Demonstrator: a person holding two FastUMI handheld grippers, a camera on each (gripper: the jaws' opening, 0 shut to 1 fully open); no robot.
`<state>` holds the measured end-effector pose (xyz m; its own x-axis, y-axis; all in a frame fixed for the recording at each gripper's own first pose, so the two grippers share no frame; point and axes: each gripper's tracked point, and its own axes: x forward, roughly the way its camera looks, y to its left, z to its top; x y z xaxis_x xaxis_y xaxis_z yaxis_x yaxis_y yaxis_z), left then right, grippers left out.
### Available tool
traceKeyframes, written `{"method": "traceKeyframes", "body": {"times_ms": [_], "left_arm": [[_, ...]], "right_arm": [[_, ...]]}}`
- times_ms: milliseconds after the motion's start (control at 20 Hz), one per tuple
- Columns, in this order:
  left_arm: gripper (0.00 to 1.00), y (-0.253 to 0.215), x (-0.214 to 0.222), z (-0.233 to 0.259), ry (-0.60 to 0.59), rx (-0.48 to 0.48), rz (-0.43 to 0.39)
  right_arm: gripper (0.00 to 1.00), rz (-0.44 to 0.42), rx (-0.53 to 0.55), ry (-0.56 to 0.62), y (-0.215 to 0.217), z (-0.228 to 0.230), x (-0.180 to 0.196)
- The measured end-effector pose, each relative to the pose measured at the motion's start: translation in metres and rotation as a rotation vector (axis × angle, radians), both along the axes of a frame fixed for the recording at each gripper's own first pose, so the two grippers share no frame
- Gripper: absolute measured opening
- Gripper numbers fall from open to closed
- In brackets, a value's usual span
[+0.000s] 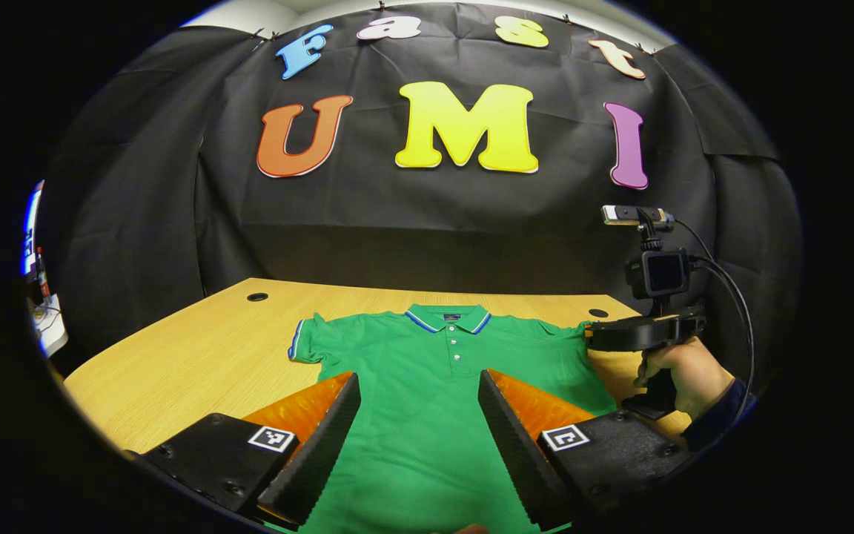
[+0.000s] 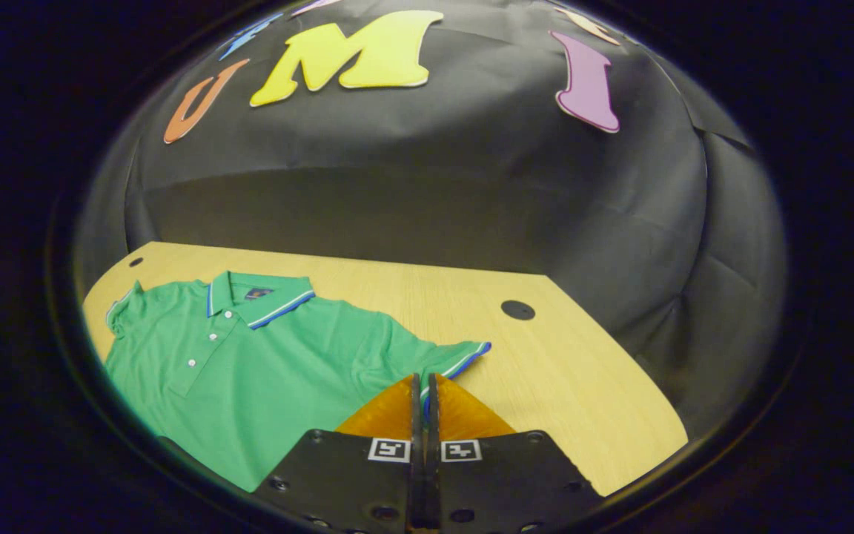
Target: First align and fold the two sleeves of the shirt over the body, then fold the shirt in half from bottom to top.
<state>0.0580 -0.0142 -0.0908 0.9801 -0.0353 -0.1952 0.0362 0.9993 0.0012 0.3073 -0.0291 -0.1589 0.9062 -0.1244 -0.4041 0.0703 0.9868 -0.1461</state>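
Note:
A green polo shirt [image 1: 427, 348] with a blue-trimmed collar lies flat, front up, on the wooden table [image 1: 190, 356]. My left gripper [image 1: 418, 377] hovers open above the shirt's lower body, with only cloth showing between its fingers. In the right gripper view, the shirt [image 2: 249, 371] spreads to the left and its near sleeve [image 2: 457, 360] runs into my right gripper [image 2: 424, 382], which is shut on the cuff's blue-edged hem. The left gripper view shows the right gripper [image 1: 591, 337] at that same sleeve, held by a hand [image 1: 683, 374]. The other sleeve [image 1: 308, 341] lies spread out flat.
The table [image 2: 568, 386] has round cable holes [image 1: 257, 297] [image 2: 518, 310] near its far corners. The booth's black cloth wall rises right behind it. A camera with cables [image 1: 660, 271] rides on the right gripper. Bare wood lies to the right of the shirt.

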Motion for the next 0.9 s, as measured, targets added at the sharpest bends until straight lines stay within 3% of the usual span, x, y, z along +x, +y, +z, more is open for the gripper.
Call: {"method": "traceKeyframes", "body": {"times_ms": [150,300,400,500,600,700,750,850,900], "left_arm": [[1.00,0.003,0.001,0.001,-0.001,-0.009,0.006],[1.00,0.006,0.003,0.000,0.003,-0.016,0.010],[1.00,0.009,0.004,-0.001,0.006,-0.019,0.014],[1.00,0.011,0.004,-0.001,0.009,-0.023,0.019],[1.00,0.017,0.004,0.001,0.009,-0.033,0.030],[1.00,0.022,0.005,0.004,0.005,-0.048,0.038],[1.00,0.025,0.005,0.005,0.003,-0.054,0.045],[1.00,0.031,0.005,0.008,-0.004,-0.066,0.061],[1.00,0.033,0.006,0.009,-0.005,-0.071,0.066]], "right_arm": [[0.00,0.037,-0.128,-0.040,0.011,0.010,0.005],[0.00,0.128,-0.343,-0.084,0.034,0.020,0.006],[0.00,0.201,-0.428,-0.117,0.061,0.024,0.001],[0.02,0.255,-0.410,-0.124,0.088,0.021,-0.007],[0.10,0.307,-0.324,-0.111,0.114,0.013,-0.016],[0.10,0.341,-0.259,-0.090,0.130,0.008,-0.021],[0.22,0.345,-0.248,-0.085,0.134,0.006,-0.021],[0.69,0.356,-0.241,-0.094,0.139,0.008,-0.025],[0.73,0.341,-0.244,-0.101,0.137,0.010,-0.027]]}}
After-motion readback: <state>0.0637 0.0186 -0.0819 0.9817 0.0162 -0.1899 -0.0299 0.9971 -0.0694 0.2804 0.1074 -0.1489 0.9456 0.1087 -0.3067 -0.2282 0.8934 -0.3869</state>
